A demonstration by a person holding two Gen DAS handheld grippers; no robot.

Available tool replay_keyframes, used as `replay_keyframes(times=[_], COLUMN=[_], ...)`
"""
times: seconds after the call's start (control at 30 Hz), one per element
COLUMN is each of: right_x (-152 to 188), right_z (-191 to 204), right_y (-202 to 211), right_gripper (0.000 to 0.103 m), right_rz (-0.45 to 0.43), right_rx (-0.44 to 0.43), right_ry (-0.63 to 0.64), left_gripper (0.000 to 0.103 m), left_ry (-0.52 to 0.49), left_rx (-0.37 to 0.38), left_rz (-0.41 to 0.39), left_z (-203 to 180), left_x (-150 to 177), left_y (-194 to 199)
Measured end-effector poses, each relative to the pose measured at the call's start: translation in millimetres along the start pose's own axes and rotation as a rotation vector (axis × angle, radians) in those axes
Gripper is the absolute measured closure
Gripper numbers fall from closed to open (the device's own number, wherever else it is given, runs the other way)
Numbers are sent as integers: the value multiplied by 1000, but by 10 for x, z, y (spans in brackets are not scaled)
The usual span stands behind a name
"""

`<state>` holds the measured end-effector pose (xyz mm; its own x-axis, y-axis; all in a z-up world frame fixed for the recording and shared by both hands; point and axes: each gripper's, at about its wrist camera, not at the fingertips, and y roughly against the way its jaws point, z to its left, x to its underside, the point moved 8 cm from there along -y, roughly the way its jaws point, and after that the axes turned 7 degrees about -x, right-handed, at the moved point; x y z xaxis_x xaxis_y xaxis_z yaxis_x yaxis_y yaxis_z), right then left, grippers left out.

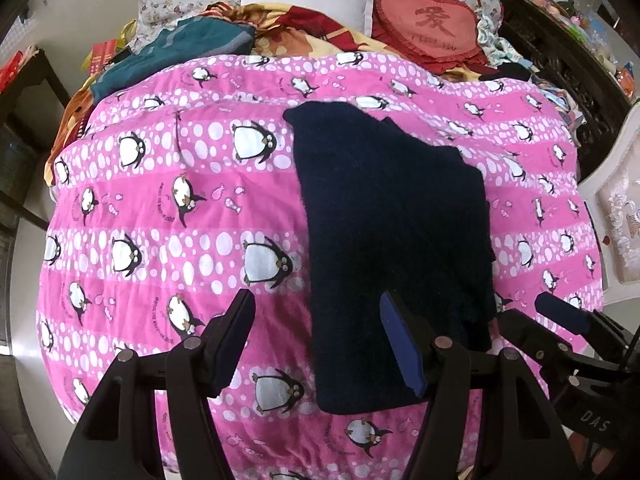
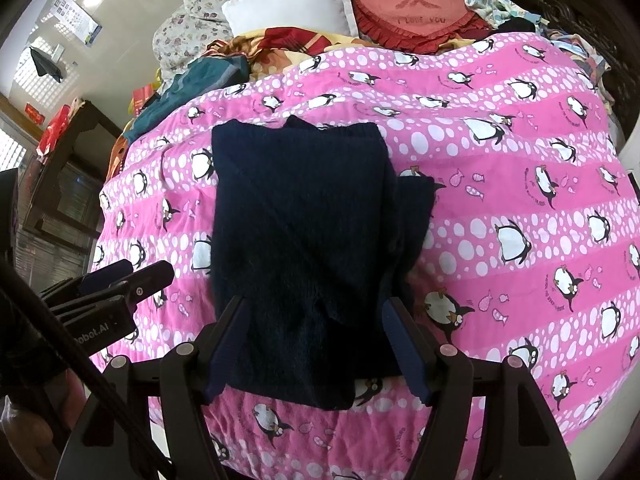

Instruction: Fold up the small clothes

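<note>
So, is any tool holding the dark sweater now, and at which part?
No. Both the left tool and the right tool are open, and the folded sweater lies free on the pink blanket.

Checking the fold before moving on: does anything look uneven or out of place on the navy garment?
Yes. The navy knit garment is folded unevenly: a layer sticks out along its right edge instead of lining up. Both grippers are open, holding nothing.

1. Bed w/ pink quilt (image 2: 500, 168), white pillow (image 2: 296, 4), heart cushion (image 2: 416, 0).
2. White wall (image 2: 132, 4), chart (image 2: 78, 18) pinned on it.
3. Dark wood shelf (image 2: 72, 184) left, dark cabinet (image 1: 560, 52) right.
</note>
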<state>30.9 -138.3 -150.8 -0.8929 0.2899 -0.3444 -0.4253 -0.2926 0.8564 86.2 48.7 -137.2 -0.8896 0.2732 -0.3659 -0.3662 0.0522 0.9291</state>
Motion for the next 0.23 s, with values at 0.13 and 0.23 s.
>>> replay_keyframes(times=[0.13,0.23], right_x=[4,-2], right_z=[-30,-61], right_y=[-2,20], right_gripper=[28,28], right_rz=[0,-8], right_rx=[0,6], right_ry=[-8,-16], left_gripper=[39,39], left_ry=[-6,11], left_rx=[-15,-11], left_rz=[-12,2], left_z=[19,70], left_x=[-30,-23], left_y=[3,-19])
